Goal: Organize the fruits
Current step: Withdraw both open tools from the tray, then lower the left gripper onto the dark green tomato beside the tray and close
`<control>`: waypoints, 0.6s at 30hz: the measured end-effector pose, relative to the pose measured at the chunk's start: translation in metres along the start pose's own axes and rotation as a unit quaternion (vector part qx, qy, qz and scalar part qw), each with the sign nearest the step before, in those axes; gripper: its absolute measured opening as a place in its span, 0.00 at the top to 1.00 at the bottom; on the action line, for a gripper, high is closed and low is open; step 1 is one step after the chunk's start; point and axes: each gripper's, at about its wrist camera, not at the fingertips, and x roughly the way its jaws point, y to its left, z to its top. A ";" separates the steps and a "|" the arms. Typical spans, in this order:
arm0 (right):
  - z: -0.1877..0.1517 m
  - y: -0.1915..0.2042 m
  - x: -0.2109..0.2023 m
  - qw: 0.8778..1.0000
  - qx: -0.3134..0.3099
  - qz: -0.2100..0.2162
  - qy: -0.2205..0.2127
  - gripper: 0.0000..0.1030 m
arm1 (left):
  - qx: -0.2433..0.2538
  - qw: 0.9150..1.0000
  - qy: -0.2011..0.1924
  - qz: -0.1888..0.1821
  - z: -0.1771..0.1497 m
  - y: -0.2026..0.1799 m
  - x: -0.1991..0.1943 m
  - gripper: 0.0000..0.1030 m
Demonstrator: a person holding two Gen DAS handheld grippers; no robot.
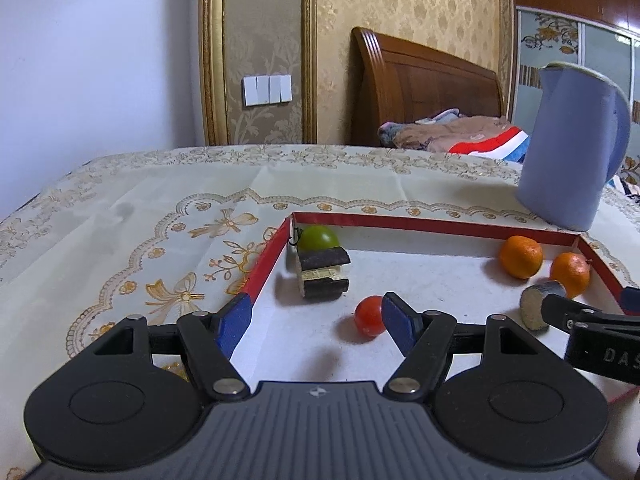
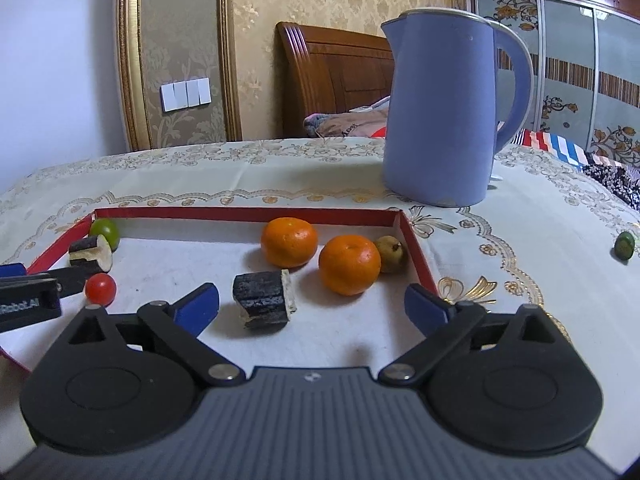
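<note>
My left gripper [image 1: 316, 320] and right gripper [image 2: 312, 306], blue-padded, stand spread and empty over the red-rimmed cardboard tray [image 2: 248, 213]. Inside: two dimpled oranges [image 2: 349, 265], rough dark cane segment [image 2: 264, 300], glossy tomato [image 2: 100, 288].

A home bedroom; wooden headboard [image 1: 428, 88], bedding [image 1: 452, 132], wardrobe [image 2: 568, 68], wallpaper [image 1: 404, 8].

Before me is a white wall [image 1: 88, 52], then gold wallpaper [image 1: 404, 4] with gilt frames [image 1: 210, 52], a switch plate [image 1: 267, 89], a wooden headboard [image 1: 428, 80], and a wardrobe [image 2: 568, 60].
</note>
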 end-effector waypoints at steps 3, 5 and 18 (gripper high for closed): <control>-0.001 -0.002 -0.004 1.000 0.004 -0.003 -0.007 0.03 | -0.004 1.000 -0.011 -0.006 -0.004 0.004 -0.012 0.31; -0.002 -0.004 -0.006 1.000 0.008 -0.003 -0.010 0.03 | -0.005 1.000 -0.019 -0.009 -0.007 0.006 -0.019 0.31; -0.006 -0.011 -0.012 1.000 0.020 -0.011 -0.012 0.02 | -0.001 0.999 -0.033 -0.025 -0.016 0.011 -0.039 0.25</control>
